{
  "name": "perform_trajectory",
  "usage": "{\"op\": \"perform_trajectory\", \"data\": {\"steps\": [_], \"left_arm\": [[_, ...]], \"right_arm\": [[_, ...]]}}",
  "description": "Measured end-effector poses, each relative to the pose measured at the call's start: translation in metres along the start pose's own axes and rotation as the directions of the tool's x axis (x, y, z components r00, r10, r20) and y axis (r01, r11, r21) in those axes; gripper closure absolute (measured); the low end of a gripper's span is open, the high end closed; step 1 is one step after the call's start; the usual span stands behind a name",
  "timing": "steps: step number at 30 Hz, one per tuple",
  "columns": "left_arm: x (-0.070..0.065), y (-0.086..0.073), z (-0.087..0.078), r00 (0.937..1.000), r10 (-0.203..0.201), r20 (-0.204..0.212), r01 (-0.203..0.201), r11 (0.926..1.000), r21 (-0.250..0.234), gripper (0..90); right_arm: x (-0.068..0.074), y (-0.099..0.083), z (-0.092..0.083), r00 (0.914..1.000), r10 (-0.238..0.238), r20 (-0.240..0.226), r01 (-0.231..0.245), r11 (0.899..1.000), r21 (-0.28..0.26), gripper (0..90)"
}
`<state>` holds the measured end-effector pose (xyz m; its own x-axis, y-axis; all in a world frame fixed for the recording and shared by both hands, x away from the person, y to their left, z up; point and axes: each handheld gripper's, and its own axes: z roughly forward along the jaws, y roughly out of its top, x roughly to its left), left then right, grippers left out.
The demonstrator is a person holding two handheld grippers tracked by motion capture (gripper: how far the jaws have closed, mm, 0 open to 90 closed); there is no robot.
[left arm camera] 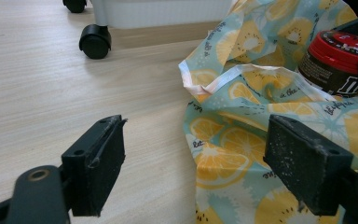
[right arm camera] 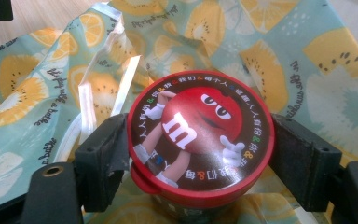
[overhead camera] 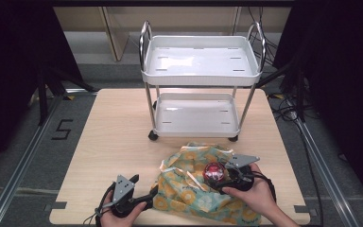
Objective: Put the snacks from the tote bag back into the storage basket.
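Working at the near edge of a pale wooden table (overhead camera: 118, 123), with a white two-shelf cart (overhead camera: 201, 61) standing at the far side, its black wheels (left arm camera: 94, 41) on the tabletop. Nearer me lies a crumpled cloth bag (overhead camera: 194, 189), teal with yellow fruit slices, just in front of the cart and spreading toward the right front corner. Its pale handle strap (left arm camera: 242, 74) loops loose along the bag's open edge.

My right gripper (overhead camera: 223, 178) sits over the bag, hand (overhead camera: 255, 191) wrapped round its body from the right, jaws pointing left and a little away from me. Between them is a small round tub (right arm camera: 200, 140) with a red lid carrying a cartoon candy figure. In the right gripper view both black pads (right arm camera: 102, 154) meet the tub's sides just under the lid rim, one each side, so I read this as a grip on the tub. The tub stands upright, lid facing up, with bag cloth all around and beneath it.

My left gripper (left arm camera: 196, 158) rests low by the bag's left edge, hand (overhead camera: 120, 215) at the table's front edge, jaws pointing right toward the cloth. Its jaws stand wide apart with nothing pressed between them: one pad over bare wood, the other over the bag's near fold. From there the tub (left arm camera: 340, 60) shows farther off, to the upper right, beyond the strap.
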<state>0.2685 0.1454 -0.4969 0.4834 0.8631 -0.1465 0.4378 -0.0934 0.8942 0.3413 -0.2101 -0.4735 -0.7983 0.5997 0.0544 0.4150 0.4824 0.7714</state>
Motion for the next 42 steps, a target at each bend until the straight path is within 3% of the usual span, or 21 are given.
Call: {"op": "perform_trajectory", "data": {"steps": [1,12,16,23,24,29,39,42], "left_arm": [[-0.0001,-0.0001,0.0002,1.0,-0.002,-0.002,0.002,1.0,-0.001,19.9],[-0.0003,-0.0002,0.0002,1.0,-0.001,-0.002,0.001,1.0,-0.001,19.8],[-0.0002,-0.0001,0.0,1.0,-0.001,-0.001,0.001,1.0,0.0,19.8],[-0.0001,-0.0002,0.0,1.0,0.0,-0.001,0.0,1.0,-0.001,19.8],[0.0,-0.0002,-0.0003,1.0,-0.001,0.0,0.001,1.0,-0.002,19.8],[-0.0001,-0.0003,-0.0003,1.0,-0.002,-0.001,0.002,1.0,-0.004,19.8],[0.0,-0.0004,-0.0001,1.0,-0.008,0.002,0.008,1.0,-0.001,19.8],[0.0003,-0.0005,0.0,1.0,-0.009,0.002,0.009,1.0,0.001,19.8]], "right_arm": [[-0.0021,0.0004,0.0,0.9997,-0.024,0.005,0.024,1.0,-0.006,25.9],[-0.001,0.0014,-0.0007,0.9996,-0.027,-0.002,0.027,1.0,-0.011,26.0],[0.0011,0.0015,-0.0014,1.0,-0.002,-0.004,0.002,1.0,-0.012,26.1],[-0.0009,0.0014,-0.001,0.9995,-0.029,0.009,0.029,0.999,-0.021,26.1],[0.0014,0.0003,-0.0003,0.9999,-0.01,0.004,0.01,1.0,-0.013,26.1],[-0.0001,0.001,0.0003,0.9988,-0.046,0.015,0.046,0.999,-0.009,25.9],[-0.0006,-0.0001,0.0044,0.9998,-0.018,0.0,0.018,1.0,-0.005,24.9],[-0.0007,-0.0005,0.006,0.9995,-0.029,0.008,0.029,1.0,-0.003,24.8]]}}
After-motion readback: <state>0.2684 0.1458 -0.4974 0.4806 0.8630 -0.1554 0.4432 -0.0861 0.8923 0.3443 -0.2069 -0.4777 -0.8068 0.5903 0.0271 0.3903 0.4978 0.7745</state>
